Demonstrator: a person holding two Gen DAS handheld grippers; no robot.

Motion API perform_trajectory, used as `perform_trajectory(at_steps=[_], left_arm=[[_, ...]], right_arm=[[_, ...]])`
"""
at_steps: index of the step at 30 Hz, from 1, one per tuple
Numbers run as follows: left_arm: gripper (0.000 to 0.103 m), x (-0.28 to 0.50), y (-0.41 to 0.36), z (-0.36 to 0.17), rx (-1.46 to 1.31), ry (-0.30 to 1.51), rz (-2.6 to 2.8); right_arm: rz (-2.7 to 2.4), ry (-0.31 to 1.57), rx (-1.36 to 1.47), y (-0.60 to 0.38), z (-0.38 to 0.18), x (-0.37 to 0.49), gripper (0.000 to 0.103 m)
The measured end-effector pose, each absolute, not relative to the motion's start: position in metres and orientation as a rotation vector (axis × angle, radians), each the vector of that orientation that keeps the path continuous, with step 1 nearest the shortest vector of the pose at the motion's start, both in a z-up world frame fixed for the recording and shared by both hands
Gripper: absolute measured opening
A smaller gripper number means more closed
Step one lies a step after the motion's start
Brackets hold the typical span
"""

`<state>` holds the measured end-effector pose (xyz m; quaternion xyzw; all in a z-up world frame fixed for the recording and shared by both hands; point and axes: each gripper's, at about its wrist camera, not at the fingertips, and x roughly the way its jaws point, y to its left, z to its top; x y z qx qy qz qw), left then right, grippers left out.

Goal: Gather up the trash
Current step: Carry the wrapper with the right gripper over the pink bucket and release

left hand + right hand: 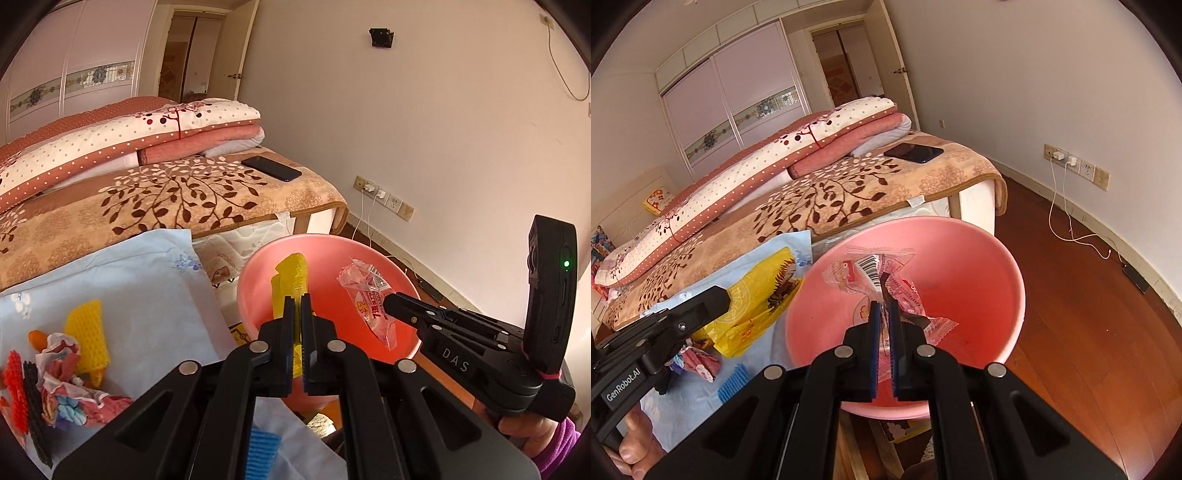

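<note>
Left gripper [298, 300] pinches a yellow foam net [292, 275], fingers nearly closed on it, holding it over the pink basin [258, 266]. Right gripper [883, 305] clamps a clear wrapper [875, 275] with barcode and red print, fingers narrow, wrapper hanging inside the basin above its bottom. In the left view the right gripper comes in from the right edge with the wrapper at its tip.

Basin sits just off the right edge of a light blue cloth [147, 280], beside the bed [166, 199].

On the cloth, near its left edge: another yellow net [86, 332], crumpled printed paper [70, 373], red net [14, 391], black net [35, 406], an orange piece [37, 336]. Blue net [262, 450] lies at the cloth's near edge under the left gripper. In the right view a yellow plastic bag [757, 295] lies at the cloth's right edge, touching the basin rim.

Black phone [271, 168] lies near the bed's far right corner.
</note>
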<state>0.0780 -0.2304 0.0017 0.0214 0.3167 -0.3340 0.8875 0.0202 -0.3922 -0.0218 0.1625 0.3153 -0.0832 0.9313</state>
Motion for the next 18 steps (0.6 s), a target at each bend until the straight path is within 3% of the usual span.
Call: perform_trajectory(at_steps=[18], left_arm=[[0.004, 0.105, -0.271, -0.015, 0.080, 0.728, -0.700]], right_arm=[[-0.232, 0.696, 0.342, -0.413, -0.036, 0.043, 0.005]])
